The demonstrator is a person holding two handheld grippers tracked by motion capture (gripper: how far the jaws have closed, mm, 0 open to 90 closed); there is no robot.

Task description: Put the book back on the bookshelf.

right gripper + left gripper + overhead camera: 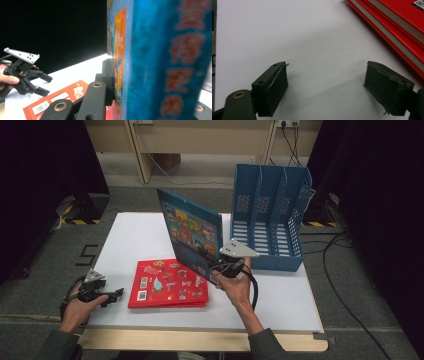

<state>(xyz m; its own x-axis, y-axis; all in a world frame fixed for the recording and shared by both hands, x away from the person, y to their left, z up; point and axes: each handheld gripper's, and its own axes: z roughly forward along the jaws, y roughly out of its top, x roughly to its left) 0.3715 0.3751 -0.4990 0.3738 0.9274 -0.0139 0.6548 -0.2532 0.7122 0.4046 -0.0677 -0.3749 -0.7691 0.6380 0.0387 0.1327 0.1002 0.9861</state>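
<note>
A blue picture book (190, 230) stands tilted upright above the white table (280, 295), its cover large and blurred in the right gripper view (155, 62). My right gripper (217, 270) is shut on its lower edge, with one black jaw pressed flat against the cover; the other jaw is hidden behind the book. A stack of red books (169, 285) lies flat just left of it (57, 98). My left gripper (118, 294) rests at the table's left front, open with nothing between its pads (274, 87), and the red stack's edge (402, 30) lies to its right.
A blue three-slot file rack (270, 220) stands at the table's back right, just behind the held book. Cables run over the floor on the right. Bare white tabletop (130, 235) lies at the back left.
</note>
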